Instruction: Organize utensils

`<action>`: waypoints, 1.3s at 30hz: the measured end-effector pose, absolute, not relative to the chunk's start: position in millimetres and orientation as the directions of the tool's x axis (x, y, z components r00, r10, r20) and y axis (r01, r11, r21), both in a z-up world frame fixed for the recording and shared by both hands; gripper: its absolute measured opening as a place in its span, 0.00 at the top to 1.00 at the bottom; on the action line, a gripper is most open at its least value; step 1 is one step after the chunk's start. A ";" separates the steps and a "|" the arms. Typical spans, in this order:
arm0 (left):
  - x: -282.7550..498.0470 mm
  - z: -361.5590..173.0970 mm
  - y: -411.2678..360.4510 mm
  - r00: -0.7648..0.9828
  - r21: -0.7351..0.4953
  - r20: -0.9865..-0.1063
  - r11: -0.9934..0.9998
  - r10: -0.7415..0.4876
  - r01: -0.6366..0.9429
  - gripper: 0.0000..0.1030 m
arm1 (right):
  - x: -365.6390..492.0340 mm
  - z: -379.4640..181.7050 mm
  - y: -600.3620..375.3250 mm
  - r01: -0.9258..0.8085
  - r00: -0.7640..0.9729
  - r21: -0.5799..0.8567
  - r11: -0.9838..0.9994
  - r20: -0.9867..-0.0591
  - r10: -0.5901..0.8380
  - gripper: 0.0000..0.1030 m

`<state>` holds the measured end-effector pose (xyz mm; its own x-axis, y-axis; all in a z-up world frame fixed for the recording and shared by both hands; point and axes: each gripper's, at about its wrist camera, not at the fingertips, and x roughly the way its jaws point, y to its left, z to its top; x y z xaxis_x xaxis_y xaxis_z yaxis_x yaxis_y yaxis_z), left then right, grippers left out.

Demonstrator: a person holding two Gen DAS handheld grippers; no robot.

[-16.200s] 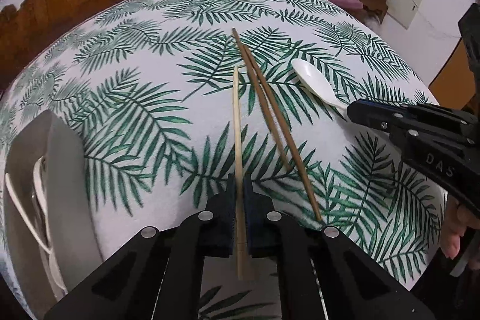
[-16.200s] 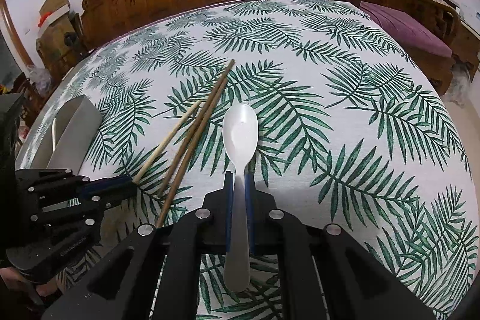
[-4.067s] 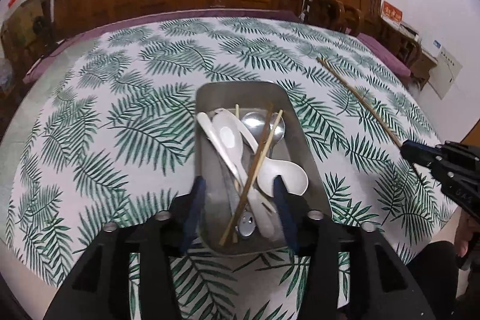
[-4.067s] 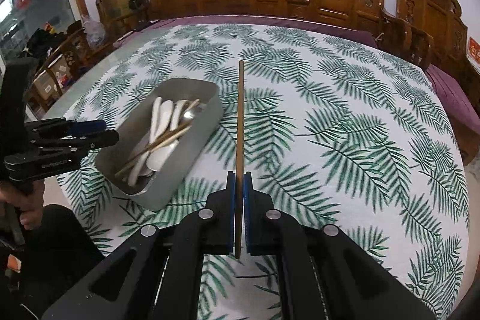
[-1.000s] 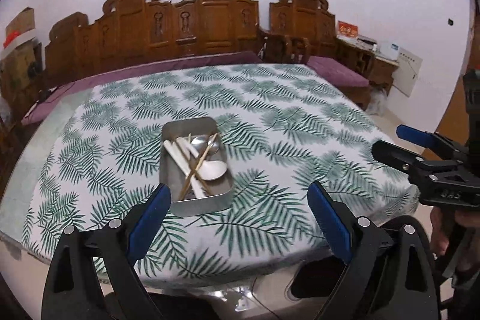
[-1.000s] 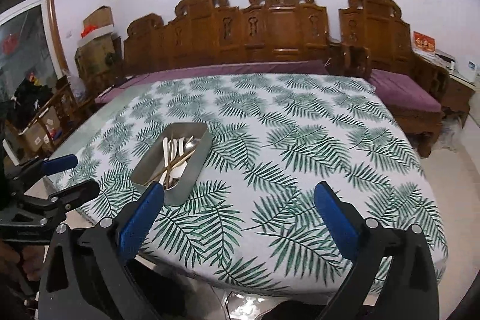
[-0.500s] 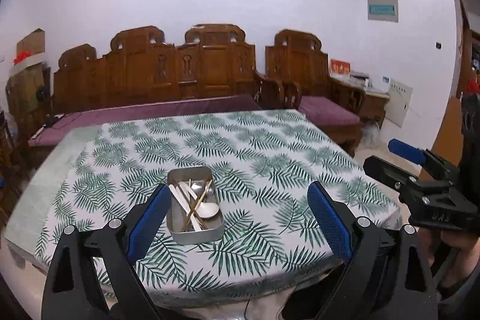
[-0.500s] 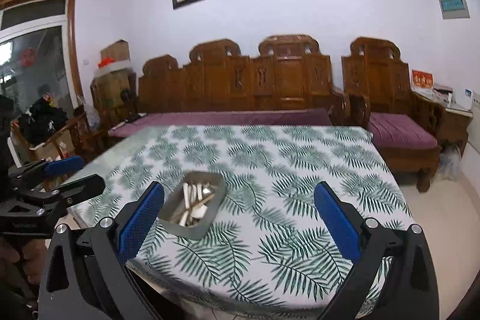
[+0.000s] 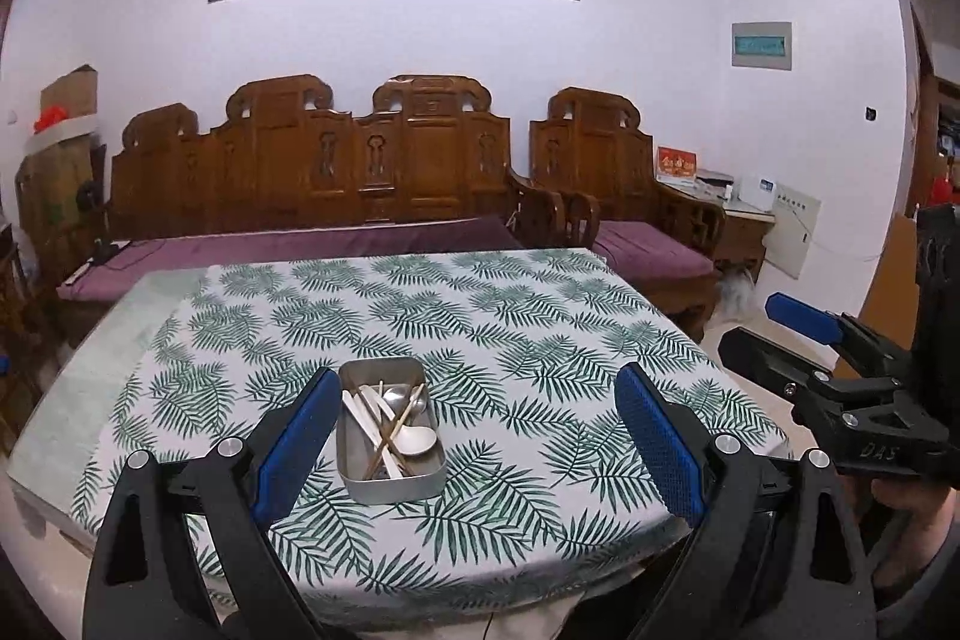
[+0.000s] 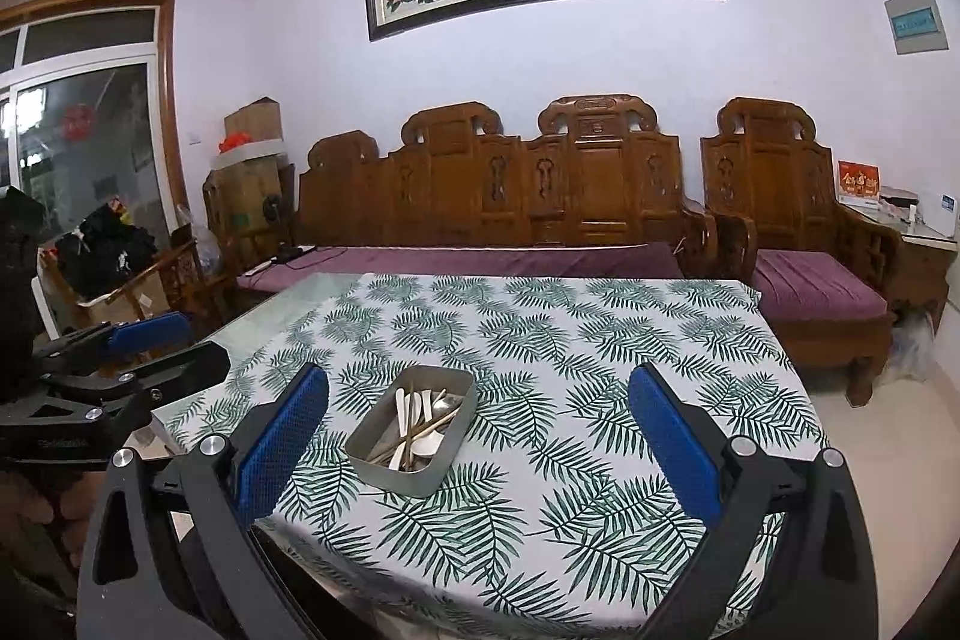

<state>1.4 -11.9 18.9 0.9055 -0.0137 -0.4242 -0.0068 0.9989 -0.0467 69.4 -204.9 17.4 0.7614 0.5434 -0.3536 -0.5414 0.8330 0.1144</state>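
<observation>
A grey metal tray (image 9: 390, 484) stands on the leaf-print tablecloth (image 9: 540, 340) near the front edge; it also shows in the right wrist view (image 10: 432, 466). It holds white spoons (image 9: 418, 440), a metal spoon and several chopsticks (image 9: 396, 430). My left gripper (image 9: 477, 436) is wide open and empty, held well back from the table. My right gripper (image 10: 477, 436) is also wide open and empty, pulled back from the table. Each gripper appears at the edge of the other's view.
A carved wooden sofa (image 9: 372, 172) with purple cushions stands behind the table. A wooden armchair (image 10: 798, 232) is at the right. Boxes and clutter (image 10: 114, 250) sit at the left by a window. The table's front edge (image 9: 420, 604) is close below the grippers.
Both grippers have drawn further back and up from the table, so the tray looks smaller and more of the room shows. Both stay wide open and empty.
</observation>
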 end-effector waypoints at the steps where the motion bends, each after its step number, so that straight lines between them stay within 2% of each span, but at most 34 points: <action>1: 1.2 18.5 -11.7 0.905 -0.046 -0.425 0.999 -0.014 -0.006 0.14 | 69.6 17.0 -204.8 -0.541 0.761 0.115 0.833 -0.355 0.543 0.02; 39: 0.5 15.7 -9.6 0.907 -0.042 -0.420 0.999 0.002 -0.021 0.14 | 72.0 11.6 -201.9 -0.540 0.758 0.119 0.833 -0.362 0.543 0.02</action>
